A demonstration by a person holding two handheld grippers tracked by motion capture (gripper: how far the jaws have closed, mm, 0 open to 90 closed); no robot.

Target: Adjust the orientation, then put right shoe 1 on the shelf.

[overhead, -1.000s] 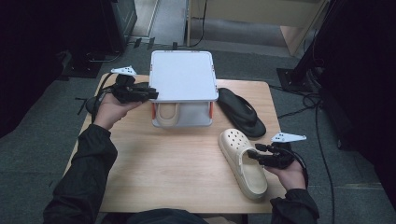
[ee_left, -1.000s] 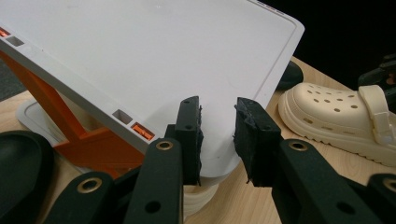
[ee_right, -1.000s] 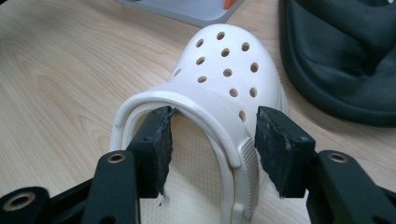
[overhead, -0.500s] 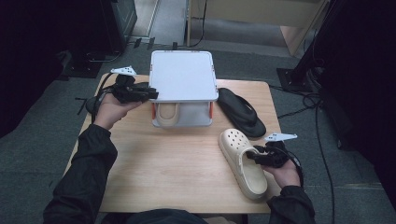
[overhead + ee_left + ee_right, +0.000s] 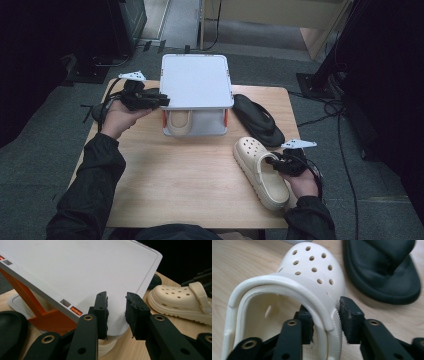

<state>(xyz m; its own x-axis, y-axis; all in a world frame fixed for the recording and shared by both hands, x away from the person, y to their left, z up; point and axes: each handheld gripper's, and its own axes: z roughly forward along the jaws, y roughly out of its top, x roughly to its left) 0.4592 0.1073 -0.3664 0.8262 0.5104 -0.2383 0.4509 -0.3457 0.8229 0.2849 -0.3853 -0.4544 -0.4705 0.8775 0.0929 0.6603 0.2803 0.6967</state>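
A white two-level rack with orange posts stands at the back of the wooden table. One cream clog lies on its lower level. My left gripper is at the rack's left edge; in the left gripper view it is open, with the white top behind the gap. A second cream clog lies at the front right. My right gripper straddles its side wall, one jaw inside and one outside, shut on the clog.
A black sandal lies right of the rack, just beyond the clog's toe, and is also in the right gripper view. A dark rounded thing lies by my left hand. Cables trail on the floor to the right.
My right hand has shifted slightly left onto the clog's side. The left gripper and the rack have stayed put.
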